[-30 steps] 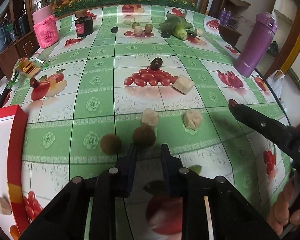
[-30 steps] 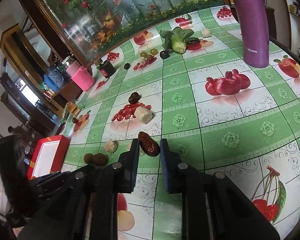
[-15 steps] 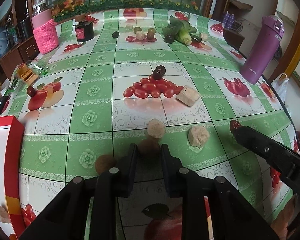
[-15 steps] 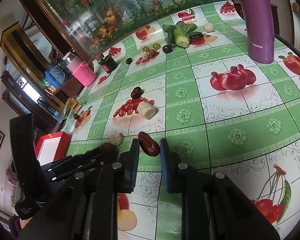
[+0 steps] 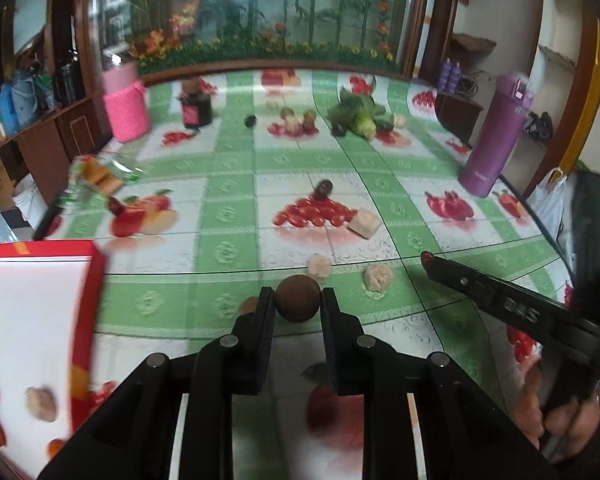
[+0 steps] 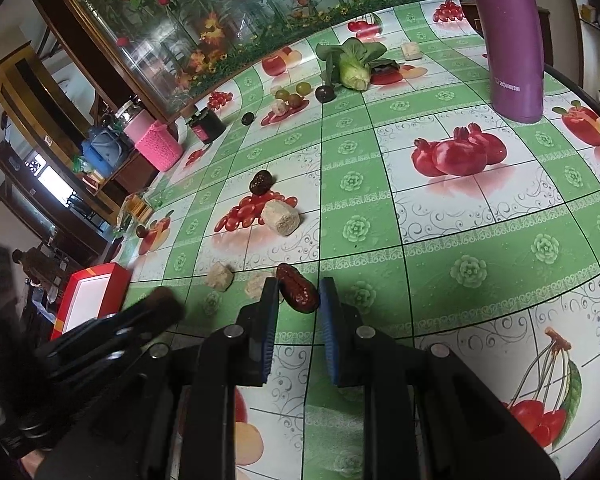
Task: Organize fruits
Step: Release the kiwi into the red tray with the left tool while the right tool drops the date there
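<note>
My left gripper [image 5: 297, 300] is shut on a round brown fruit [image 5: 298, 298] and holds it above the table. A second brown fruit [image 5: 249, 304] lies partly hidden behind its left finger. My right gripper [image 6: 299, 292] is shut on a dark red date [image 6: 297, 288]; it shows from the side in the left wrist view [image 5: 426, 258]. A red box with a white inside [image 5: 24, 312] at the left holds several small fruits; it also shows in the right wrist view [image 6: 86, 298].
Beige cubes [image 5: 319, 266] [image 5: 377, 276] [image 5: 363, 222] and a dark date [image 5: 323, 189] lie mid-table. A purple bottle [image 5: 494, 136] stands at the right, bok choy [image 5: 358, 114], a dark jar [image 5: 196, 106] and a pink holder [image 5: 126, 108] at the back.
My left gripper closed on the brown fruit and lifted it off the table, swinging left so the red box shows more. My right gripper keeps holding the date.
</note>
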Demonstrator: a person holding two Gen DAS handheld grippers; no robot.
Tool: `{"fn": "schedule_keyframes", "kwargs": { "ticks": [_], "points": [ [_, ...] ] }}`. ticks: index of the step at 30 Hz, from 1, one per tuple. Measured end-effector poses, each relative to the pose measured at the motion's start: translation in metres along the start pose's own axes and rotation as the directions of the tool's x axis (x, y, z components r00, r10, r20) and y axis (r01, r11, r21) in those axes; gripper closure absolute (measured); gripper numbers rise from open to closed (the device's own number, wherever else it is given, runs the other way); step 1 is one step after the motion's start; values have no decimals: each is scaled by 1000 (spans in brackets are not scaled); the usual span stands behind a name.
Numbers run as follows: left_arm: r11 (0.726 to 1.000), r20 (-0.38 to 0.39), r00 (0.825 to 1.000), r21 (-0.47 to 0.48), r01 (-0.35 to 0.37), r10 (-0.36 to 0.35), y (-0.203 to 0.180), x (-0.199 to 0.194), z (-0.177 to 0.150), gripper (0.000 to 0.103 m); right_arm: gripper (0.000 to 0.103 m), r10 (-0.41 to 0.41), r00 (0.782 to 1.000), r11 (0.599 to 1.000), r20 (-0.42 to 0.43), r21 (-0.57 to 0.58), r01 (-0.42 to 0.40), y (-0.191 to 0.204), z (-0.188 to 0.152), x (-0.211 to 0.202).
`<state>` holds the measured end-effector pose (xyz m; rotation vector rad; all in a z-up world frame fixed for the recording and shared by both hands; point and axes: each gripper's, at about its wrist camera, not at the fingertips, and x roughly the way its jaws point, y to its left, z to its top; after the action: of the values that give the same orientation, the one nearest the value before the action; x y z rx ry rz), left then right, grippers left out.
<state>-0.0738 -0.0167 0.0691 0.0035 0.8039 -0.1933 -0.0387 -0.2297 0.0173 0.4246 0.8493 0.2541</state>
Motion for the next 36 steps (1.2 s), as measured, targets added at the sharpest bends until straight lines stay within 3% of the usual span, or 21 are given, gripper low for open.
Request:
{"fn": "schedule_keyframes", "kwargs": {
  "ticks": [5,9,13,15,23,30,36],
  "points": [
    [994,69,994,-77,-79,84,49,-57,-21,81,80,-14,1000,1000,16,-16,15,3,-1,-1],
    [979,91,983,-144,-142,156,81,-79,-32,81,81,-40,998,998,54,-44,42,9,-1,-5],
    [967,99,976,-187,-172,192,103,-86,-41,81,80,15,998,999,63,-31,-13,15,-1,-5],
    [964,98,976,-201,-172,194,112,-88,-44,81,80,80,996,997,47,-17,-79,25,-5,-1],
    [952,79,969,-220,-212,234,141,-92,-66,81,80,225,973,953,-56,-194,-232,138,-42,31],
    [935,60,959,-246,-254,276,166,-94,-78,81,80,261,954,903,-149,-313,-296,224,-71,60],
    [913,63,942,-275,-301,329,199,-97,-66,81,80,275,943,881,-190,-343,-326,264,-77,80]
  ]
}}
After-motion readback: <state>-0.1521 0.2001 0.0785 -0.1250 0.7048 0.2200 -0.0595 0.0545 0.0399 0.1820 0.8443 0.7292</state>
